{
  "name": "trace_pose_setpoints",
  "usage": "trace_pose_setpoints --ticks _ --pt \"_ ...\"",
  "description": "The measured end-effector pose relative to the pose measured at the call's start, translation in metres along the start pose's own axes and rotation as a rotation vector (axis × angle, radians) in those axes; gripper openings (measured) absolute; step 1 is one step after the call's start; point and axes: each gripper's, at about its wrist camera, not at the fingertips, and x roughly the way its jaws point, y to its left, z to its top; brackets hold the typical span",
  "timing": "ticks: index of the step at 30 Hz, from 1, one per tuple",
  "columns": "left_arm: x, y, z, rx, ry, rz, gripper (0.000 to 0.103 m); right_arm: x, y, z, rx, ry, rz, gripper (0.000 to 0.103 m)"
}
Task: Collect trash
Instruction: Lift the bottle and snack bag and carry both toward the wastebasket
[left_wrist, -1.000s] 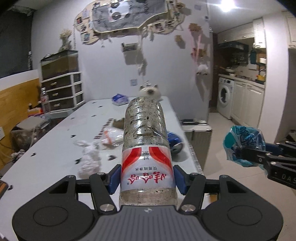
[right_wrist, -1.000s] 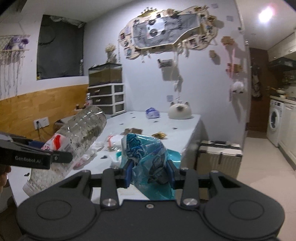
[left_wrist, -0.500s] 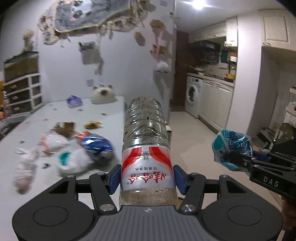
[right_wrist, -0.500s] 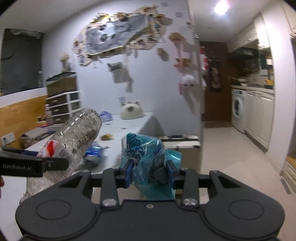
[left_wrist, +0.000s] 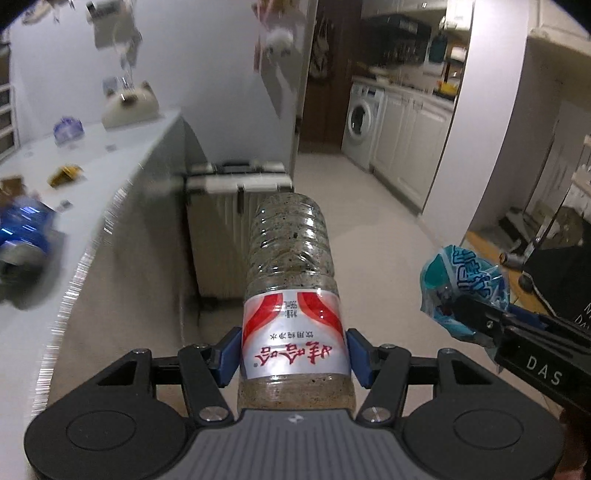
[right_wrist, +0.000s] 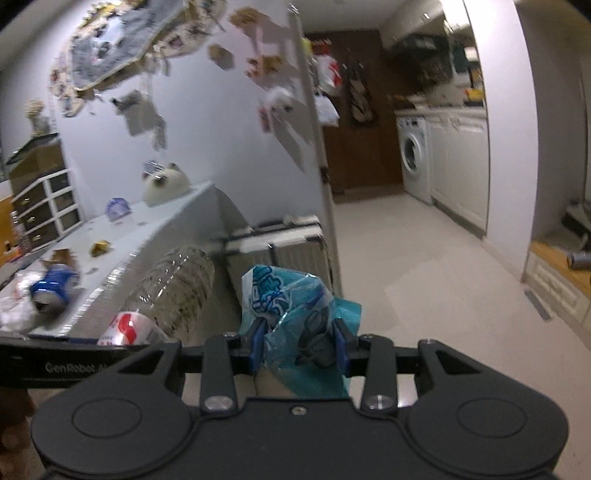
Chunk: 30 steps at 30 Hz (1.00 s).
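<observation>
My left gripper (left_wrist: 293, 354) is shut on a clear plastic bottle (left_wrist: 290, 266) with a red and white label, held out over the floor past the table's end. My right gripper (right_wrist: 298, 347) is shut on a crumpled teal plastic wrapper (right_wrist: 291, 306). The wrapper also shows in the left wrist view (left_wrist: 463, 284), right of the bottle. The bottle shows in the right wrist view (right_wrist: 173, 291), left of the wrapper. More trash lies on the white table (left_wrist: 122, 155): a blue can (left_wrist: 22, 229), a gold wrapper (left_wrist: 66, 175) and white crumpled plastic (right_wrist: 14, 306).
A silver suitcase (left_wrist: 229, 221) stands against the table's end. A cat-shaped object (left_wrist: 129, 103) sits at the table's far edge. The tiled floor (right_wrist: 424, 266) runs toward a washing machine (left_wrist: 360, 125) and white cabinets (left_wrist: 413, 147). A wooden step (right_wrist: 561, 266) lies at right.
Both grippers have swung right, away from the table, toward the open floor and kitchen. The table has slid to the left of both views. Both grips are unchanged.
</observation>
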Motion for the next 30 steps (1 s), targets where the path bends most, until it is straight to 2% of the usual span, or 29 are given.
trace_pose_setpoints --ticks 6,13,17,24,30 --pt "0.076 -0.002 -0.005 0.008 0.094 0.023 0.06 0.07 -0.021 -0.03 0.077 0.102 -0.016 0.038" --pt "0.17 0.017 -0.027 0.007 0.22 0.074 0.06 0.154 -0.035 -0.072 0.127 0.231 -0.015 0.038" --pt "0.224 0.032 -0.041 -0.041 0.302 0.055 0.06 0.199 -0.046 -0.097 0.184 0.289 -0.039 0.038" --pt "0.306 0.055 -0.066 -0.081 0.413 0.015 0.06 0.267 -0.054 -0.144 0.2 0.409 -0.062 0.038" --pt "0.351 0.069 -0.085 -0.118 0.494 0.001 0.06 0.311 -0.065 -0.168 0.242 0.494 -0.067 0.039"
